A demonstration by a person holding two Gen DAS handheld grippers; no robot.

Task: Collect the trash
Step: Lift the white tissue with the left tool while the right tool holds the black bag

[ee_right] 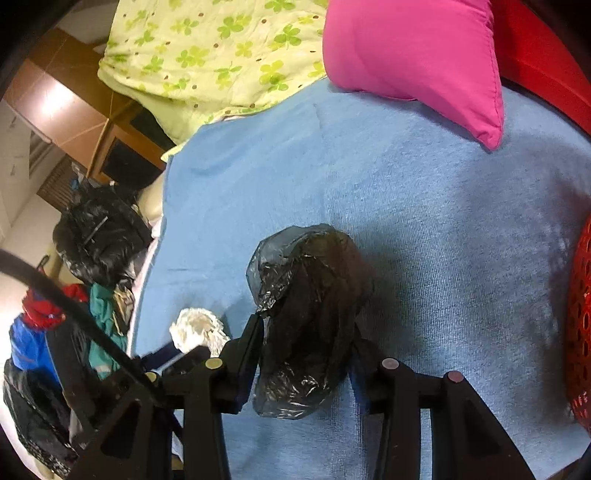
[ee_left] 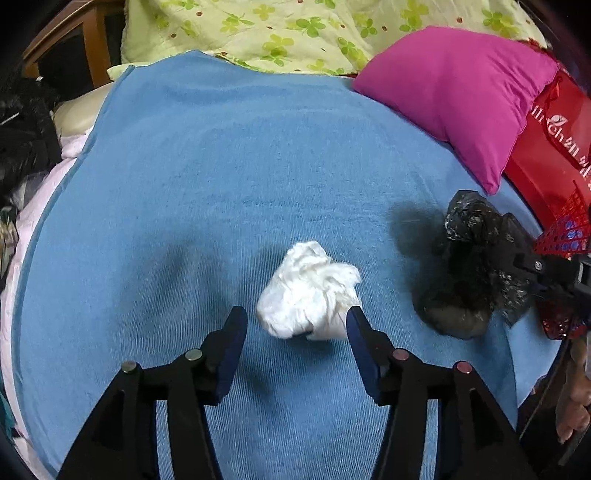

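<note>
- Gripping the black trash bag (ee_right: 310, 314) between its jaws, the right gripper (ee_right: 306, 332) sits clamped.
- Left gripper (ee_left: 297, 325) is spread wide, crumpled white tissue (ee_left: 310, 291) just ahead between the tips, on the blue blanket (ee_left: 221, 166).

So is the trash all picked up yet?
Not yet. Nothing looks collected. The right claw is around the black plastic bag; whether it grips is unclear. The open left claw frames the white crumpled paper, which lies on the blue blanket.

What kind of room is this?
Probably a bedroom: a blue blanket is spread over what looks like a bed, with a pink pillow and a green clover-print quilt at its far end.
</note>
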